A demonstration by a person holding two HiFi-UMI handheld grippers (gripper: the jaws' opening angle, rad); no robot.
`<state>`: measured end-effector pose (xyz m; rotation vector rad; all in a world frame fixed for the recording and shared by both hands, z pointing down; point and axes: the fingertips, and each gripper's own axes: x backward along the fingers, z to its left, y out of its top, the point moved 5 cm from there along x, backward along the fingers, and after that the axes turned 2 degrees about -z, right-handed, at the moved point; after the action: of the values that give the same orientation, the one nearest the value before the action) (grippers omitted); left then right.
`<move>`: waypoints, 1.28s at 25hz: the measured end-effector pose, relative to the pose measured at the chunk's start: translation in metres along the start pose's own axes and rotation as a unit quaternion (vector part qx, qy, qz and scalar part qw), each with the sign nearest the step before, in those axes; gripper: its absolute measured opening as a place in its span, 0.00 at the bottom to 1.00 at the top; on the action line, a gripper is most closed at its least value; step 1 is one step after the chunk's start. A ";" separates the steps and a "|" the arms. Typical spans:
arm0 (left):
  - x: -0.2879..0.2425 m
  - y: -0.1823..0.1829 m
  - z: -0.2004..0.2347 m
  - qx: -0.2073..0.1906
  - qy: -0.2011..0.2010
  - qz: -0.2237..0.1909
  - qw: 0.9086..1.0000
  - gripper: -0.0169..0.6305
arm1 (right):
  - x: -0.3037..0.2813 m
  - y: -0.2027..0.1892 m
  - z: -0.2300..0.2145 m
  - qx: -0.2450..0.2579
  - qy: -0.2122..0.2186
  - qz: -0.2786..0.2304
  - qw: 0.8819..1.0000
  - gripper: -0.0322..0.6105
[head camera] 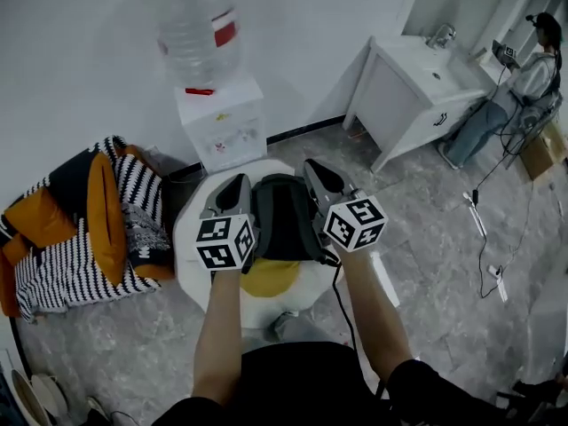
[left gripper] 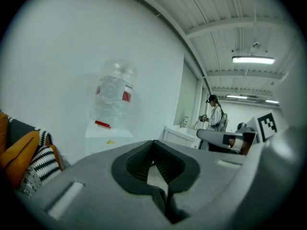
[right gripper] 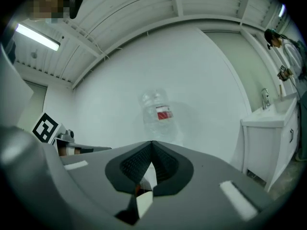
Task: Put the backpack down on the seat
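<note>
resting on the round seat (head camera: 190,238) in the middle of the frame, the black backpack (head camera: 282,222) lies with its long side running up and down. the left gripper (head camera: 237,185) is just beside its left edge and the right gripper (head camera: 319,169) just beside its right edge, both about as near. both have jaws pressed together, and nothing shows between them.

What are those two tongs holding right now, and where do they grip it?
Nothing that shows. The left tongs and right tongs are both shut, either side of the backpack, which sits on the seat.
</note>
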<state>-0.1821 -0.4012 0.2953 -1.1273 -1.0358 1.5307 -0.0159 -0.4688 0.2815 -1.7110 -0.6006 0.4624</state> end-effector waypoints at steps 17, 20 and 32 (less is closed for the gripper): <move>0.027 0.061 -0.037 -0.065 -0.022 -0.066 0.995 0.03 | 0.027 0.052 0.022 0.067 -0.016 -0.008 0.998 0.06; 0.025 0.063 -0.038 -0.065 -0.026 -0.066 0.995 0.03 | 0.026 0.052 0.020 0.067 -0.019 -0.008 0.998 0.06; 0.015 0.055 -0.042 -0.059 -0.028 -0.050 0.997 0.03 | 0.022 0.053 0.007 0.075 -0.017 0.005 0.997 0.06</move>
<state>-0.1543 -0.3936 0.2302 -1.1022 -1.2150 1.4445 0.0048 -0.4579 0.2286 -1.5667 -0.5666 0.5312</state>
